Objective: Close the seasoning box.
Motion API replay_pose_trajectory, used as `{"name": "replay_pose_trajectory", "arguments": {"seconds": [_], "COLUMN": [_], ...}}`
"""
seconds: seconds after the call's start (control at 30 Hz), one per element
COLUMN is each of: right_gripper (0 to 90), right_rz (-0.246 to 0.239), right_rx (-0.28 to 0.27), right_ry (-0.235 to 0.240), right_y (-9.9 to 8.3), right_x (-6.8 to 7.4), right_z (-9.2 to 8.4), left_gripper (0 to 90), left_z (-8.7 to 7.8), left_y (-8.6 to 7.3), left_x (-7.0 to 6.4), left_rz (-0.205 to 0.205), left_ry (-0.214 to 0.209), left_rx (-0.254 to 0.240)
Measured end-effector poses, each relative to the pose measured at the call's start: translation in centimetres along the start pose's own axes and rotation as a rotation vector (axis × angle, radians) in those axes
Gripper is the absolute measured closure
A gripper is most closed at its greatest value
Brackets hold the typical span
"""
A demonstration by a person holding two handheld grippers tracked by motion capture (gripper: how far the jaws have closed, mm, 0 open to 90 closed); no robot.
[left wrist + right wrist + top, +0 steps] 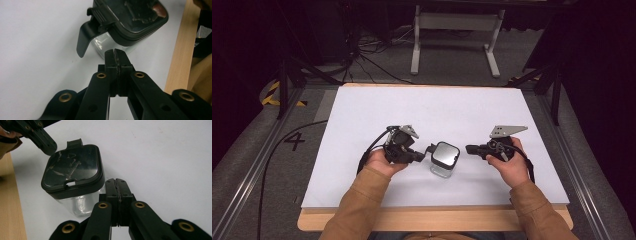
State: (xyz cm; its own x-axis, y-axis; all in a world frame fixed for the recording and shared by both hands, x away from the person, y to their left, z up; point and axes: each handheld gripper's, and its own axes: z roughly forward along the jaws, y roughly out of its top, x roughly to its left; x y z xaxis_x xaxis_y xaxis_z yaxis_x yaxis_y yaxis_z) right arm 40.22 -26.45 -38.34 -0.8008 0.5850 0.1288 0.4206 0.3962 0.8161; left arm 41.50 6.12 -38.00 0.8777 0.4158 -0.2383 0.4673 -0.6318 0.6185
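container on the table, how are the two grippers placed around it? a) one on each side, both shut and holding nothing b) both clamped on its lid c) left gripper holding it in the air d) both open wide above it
a: the container stands on the white table with the left gripper and right gripper on either side, each with jaws pressed together on nothing.

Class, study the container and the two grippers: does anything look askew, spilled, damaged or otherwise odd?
One thing: on the clear container, the black latch flap on the lid sticks out and hangs loose instead of lying against the wall. Nothing looks spilled or broken. Left gripper and right gripper are both shut, empty.
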Motion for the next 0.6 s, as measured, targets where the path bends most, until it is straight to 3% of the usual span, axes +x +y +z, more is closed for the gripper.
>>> {"name": "replay_pose_trajectory", "arguments": {"seconds": [0.27,0.43,0.57,0.6], "right_gripper": [90.0,90.0,90.0,90.0], "right_rz": [0.009,0.016,0.025,0.024], "right_rx": [0.002,0.0,-0.003,-0.005], "right_ry": [-0.009,-0.018,-0.03,-0.034], "right_y": [-0.5,-0.9,-1.2,-1.3], "right_x": [-0.1,0.0,0.0,-0.1], "right_z": [-0.4,-0.9,-1.3,-1.5], "left_gripper": [89.4,89.5,89.6,89.6], "left_z": [2.5,3.0,3.1,3.0], "left_y": [0.2,0.4,0.6,0.8], "left_x": [0.8,1.5,2.0,2.1], "left_rz": [-0.009,-0.021,-0.021,-0.024], "left_ry": [-0.006,-0.004,0.004,-0.012], "left_rx": [0.07,0.085,0.065,0.074]}}
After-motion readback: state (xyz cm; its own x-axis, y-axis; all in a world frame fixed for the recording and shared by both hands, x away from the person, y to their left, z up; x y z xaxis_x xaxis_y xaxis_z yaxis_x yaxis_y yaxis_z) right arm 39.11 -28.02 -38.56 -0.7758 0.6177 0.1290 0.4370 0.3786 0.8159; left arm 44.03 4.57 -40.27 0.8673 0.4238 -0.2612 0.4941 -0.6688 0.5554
